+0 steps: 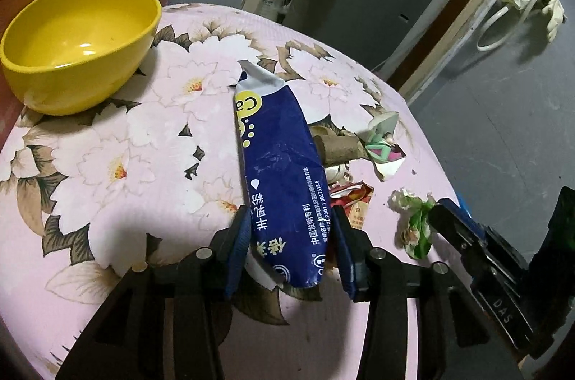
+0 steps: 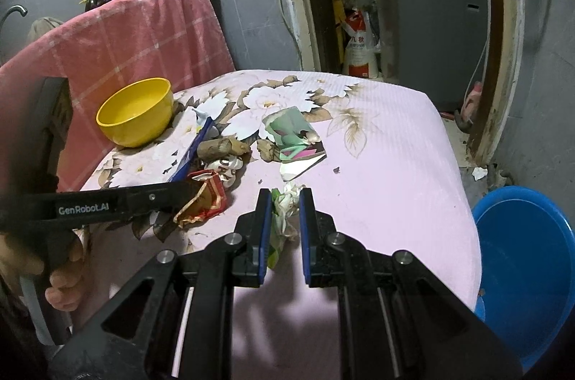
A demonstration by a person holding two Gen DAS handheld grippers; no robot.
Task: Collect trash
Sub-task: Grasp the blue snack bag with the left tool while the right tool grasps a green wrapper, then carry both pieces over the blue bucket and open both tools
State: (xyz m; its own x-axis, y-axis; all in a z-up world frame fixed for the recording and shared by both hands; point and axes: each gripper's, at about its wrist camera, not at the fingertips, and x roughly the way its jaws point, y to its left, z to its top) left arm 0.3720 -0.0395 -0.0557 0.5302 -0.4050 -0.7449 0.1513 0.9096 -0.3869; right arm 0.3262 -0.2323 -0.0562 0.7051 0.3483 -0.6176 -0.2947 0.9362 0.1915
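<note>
From the left wrist, the left tool (image 1: 293,236) stood with its jaws narrowed around the near end of a long blue wrapper (image 1: 278,161), which rose stiffly over the flowered worktop (image 1: 107,164); whether the pads truly pinched it was hard to tell, though it looked gripped for lifting. A yellow bowl (image 1: 77,46) sat far left, and a cardboard tube (image 1: 339,148) and red wrapper (image 1: 354,200) lay just beyond the blue one.

From the right wrist, the right tool (image 2: 284,200) straddled a crumpled green-and-white wrapper (image 2: 282,218), jaws narrow but seemingly not yet pressed shut, likely lined up for a pinch. A torn green packet (image 2: 294,135) lay farther off, and a blue basin (image 2: 528,268) waited on the floor to the right, probably the bin for the trash.
</note>
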